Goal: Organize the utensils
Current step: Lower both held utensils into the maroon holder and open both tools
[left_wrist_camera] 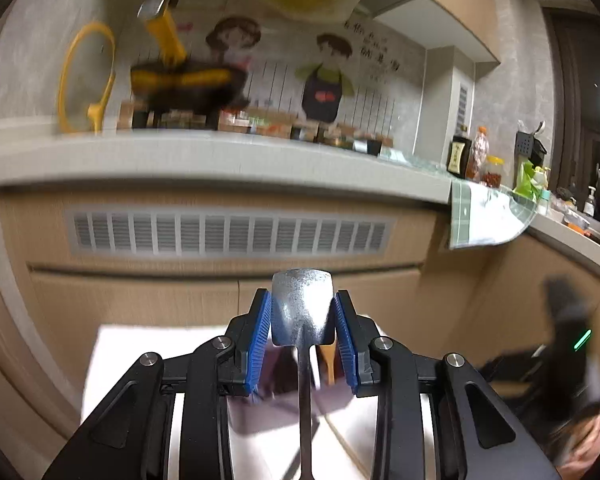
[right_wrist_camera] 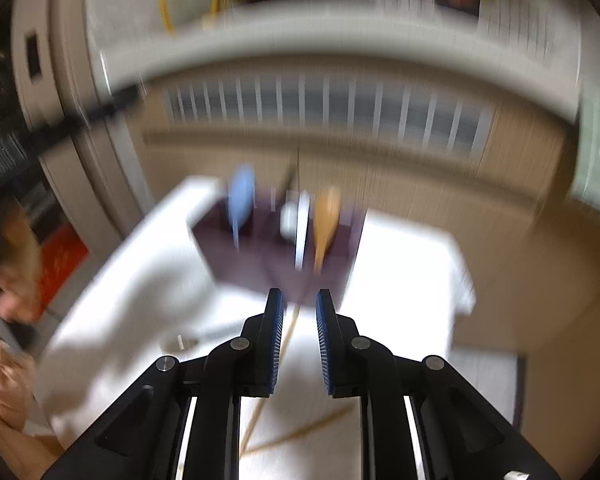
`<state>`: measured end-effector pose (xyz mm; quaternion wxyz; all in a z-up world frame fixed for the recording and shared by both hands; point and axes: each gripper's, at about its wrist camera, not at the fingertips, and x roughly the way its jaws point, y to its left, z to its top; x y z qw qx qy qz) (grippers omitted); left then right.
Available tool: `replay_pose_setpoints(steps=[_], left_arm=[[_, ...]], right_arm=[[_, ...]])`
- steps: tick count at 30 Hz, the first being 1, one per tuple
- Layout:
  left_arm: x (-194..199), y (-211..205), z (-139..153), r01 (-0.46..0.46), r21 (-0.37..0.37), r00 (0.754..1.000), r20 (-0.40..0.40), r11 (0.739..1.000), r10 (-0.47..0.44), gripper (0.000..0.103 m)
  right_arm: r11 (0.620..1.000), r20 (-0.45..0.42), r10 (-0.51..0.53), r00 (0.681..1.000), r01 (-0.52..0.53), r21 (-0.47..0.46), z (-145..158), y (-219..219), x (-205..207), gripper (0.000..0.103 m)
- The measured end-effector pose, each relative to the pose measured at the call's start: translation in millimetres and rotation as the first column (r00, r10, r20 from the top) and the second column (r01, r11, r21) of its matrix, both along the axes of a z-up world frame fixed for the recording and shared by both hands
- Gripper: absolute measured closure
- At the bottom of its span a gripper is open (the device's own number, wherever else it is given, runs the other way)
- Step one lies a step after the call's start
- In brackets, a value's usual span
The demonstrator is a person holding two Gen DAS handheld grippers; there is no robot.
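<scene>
My left gripper (left_wrist_camera: 302, 312) is shut on a steel spoon (left_wrist_camera: 302, 304), its bowl upright between the blue pads (left_wrist_camera: 262, 328) and its handle hanging down, above a white table (left_wrist_camera: 140, 344). In the blurred right wrist view, my right gripper (right_wrist_camera: 299, 304) is open and empty. It is just short of a dark purple holder (right_wrist_camera: 276, 248) on the white table (right_wrist_camera: 400, 272). The holder carries a blue spoon (right_wrist_camera: 241, 200), a white utensil (right_wrist_camera: 300, 216) and an orange wooden spoon (right_wrist_camera: 326, 216). Thin wooden chopsticks (right_wrist_camera: 268, 392) lie on the table under the right gripper.
A kitchen counter (left_wrist_camera: 220, 160) with a vent grille (left_wrist_camera: 228, 232) below it stands behind the table. On it are a yellow-rimmed lid (left_wrist_camera: 86, 80), a black and yellow pan (left_wrist_camera: 188, 80), and bottles (left_wrist_camera: 476, 156). A small metal piece (right_wrist_camera: 180, 343) lies on the table.
</scene>
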<state>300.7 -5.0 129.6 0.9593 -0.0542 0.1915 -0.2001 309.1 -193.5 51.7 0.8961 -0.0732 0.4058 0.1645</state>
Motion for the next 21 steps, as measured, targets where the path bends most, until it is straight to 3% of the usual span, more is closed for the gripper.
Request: replay_pose_setpoints(steps=[4, 10, 13, 15, 17, 21], left_arm=[[-11, 3, -27, -0.029, 0.033, 0.999, -0.015, 0.999, 0.029, 0.070], [-28, 17, -56, -0.051, 0.036, 0.997, -0.063, 0.998, 0.054, 0.070], [-31, 25, -66, -0.057, 0.025, 0.994, -0.097, 0.998, 0.059, 0.070], [-32, 31, -73, -0.061, 0.012, 0.991, -0.122, 0.998, 0.062, 0.070], [-33, 35, -76, -0.069, 0.007, 0.988, -0.135, 0.998, 0.069, 0.070], [-38, 41, -84, -0.070, -0.016, 0.983, -0.171, 0.997, 0.066, 0.070]], right_arm=[[0.999, -0.180, -0.017, 0.984, 0.023, 0.034, -68, 8, 9, 0.087], [0.997, -0.257, -0.076, 0.963, 0.075, -0.017, -114, 25, 20, 0.087], [0.995, -0.241, -0.093, 0.966, 0.078, -0.068, -122, 34, 25, 0.087], [0.992, -0.207, -0.091, 0.974, 0.071, -0.105, -123, 39, 22, 0.096], [0.989, -0.183, -0.095, 0.979, 0.072, -0.133, -122, 41, 18, 0.098], [0.989, -0.112, -0.088, 0.990, 0.073, -0.130, -102, 40, 2, 0.098]])
